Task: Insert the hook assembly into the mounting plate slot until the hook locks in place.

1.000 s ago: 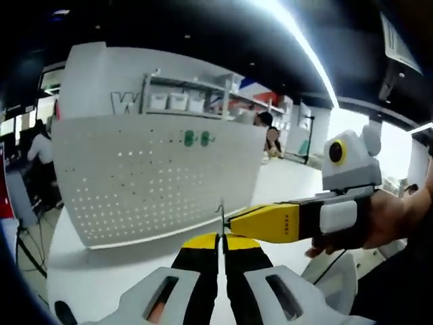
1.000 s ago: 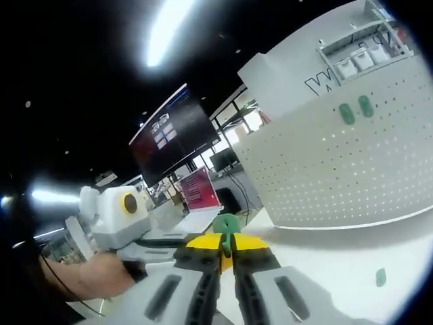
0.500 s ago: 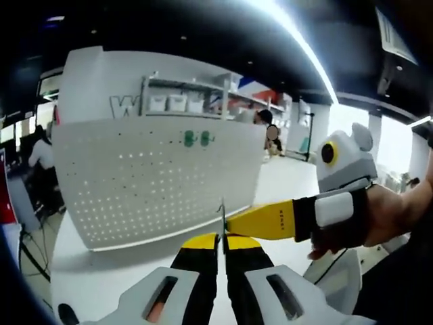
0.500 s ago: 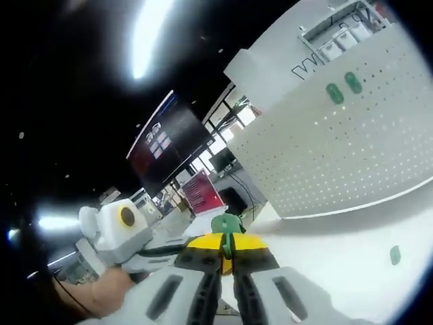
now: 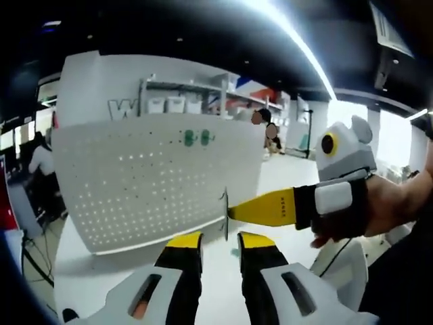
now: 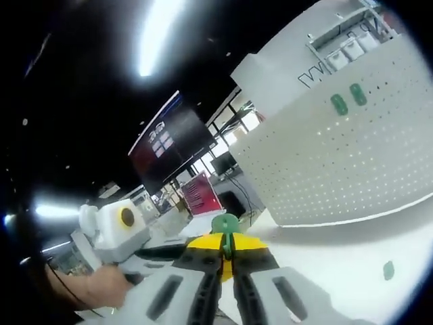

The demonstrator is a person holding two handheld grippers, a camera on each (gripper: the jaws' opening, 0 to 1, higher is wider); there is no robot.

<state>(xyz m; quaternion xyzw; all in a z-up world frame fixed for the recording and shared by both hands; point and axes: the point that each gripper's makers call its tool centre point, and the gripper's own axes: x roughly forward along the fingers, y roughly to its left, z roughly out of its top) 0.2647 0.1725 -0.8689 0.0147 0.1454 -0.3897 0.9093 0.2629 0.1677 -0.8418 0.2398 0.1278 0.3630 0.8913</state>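
- Left gripper view: the left gripper (image 5: pixel 220 238), clamped on the thin metal hook stem (image 5: pixel 225 215) half a second ago, now stands with jaws parted and the stem free between them.
- The right gripper (image 5: pixel 231 213), reaching level from the right in a person's hand (image 5: pixel 391 213), carries the stem at its yellow tip, apparently a handover.
- The white perforated mounting plate (image 5: pixel 149 179) stands upright beyond, well apart.
- Right gripper view: the right gripper (image 6: pixel 227 249) is closed on the green-capped hook assembly (image 6: pixel 225 226); the plate (image 6: pixel 352 162) lies to the right.

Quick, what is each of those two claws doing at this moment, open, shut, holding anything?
Left gripper: open, holding nothing.
Right gripper: shut on the small green plastic hook piece.
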